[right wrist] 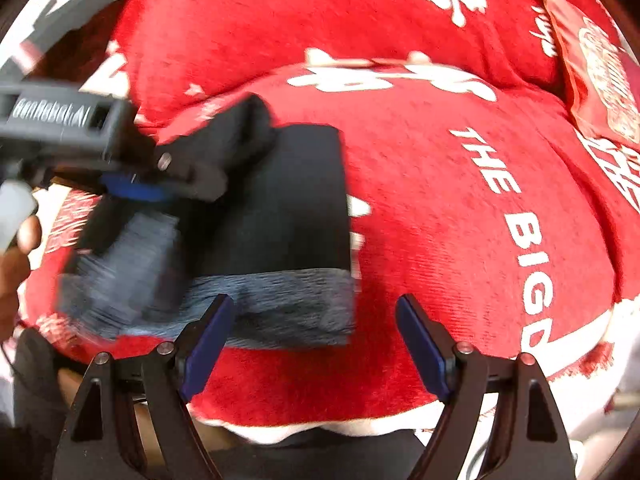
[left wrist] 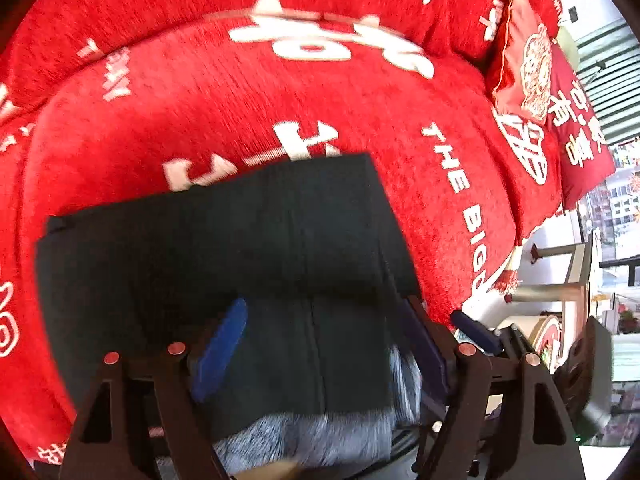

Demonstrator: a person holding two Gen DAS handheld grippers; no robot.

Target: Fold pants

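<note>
One pair of dark pants [right wrist: 276,208] is lying folded into a compact block on the red cushion [right wrist: 440,240], which serves as the landmark here; the block is sitting on the cushion's near left part, left of the white lettering that reads "THE BIG". One grey fuzzy band, the lining or waistband, is showing along the block's near edge. From the right wrist view the folded block's long axis is running from the near edge of the cushion toward its back, with the grey band end pointing at the camera; motion blur is smearing its left side, so the exact outline there cannot be told. Two grippers are counted, each with two blue pads. The left gripper [left wrist: 324,348] is hanging over the pants with its jaws spread wide; no cloth is pinched between the pads, which are standing apart above the dark fabric. In the right wrist view that same gripper is showing at the cushion's left side, over the left edge of the block. The right gripper [right wrist: 318,344] is hovering at the cushion's near edge, just right of the block's grey end, jaws also spread and holding nothing; its left pad is overlapping the grey band in the view, and contact cannot be told. One smaller red pillow [left wrist: 524,56] with a round white emblem is leaning at the cushion's far right corner. One hand [right wrist: 16,240] is partly visible left of the cushion.
</note>
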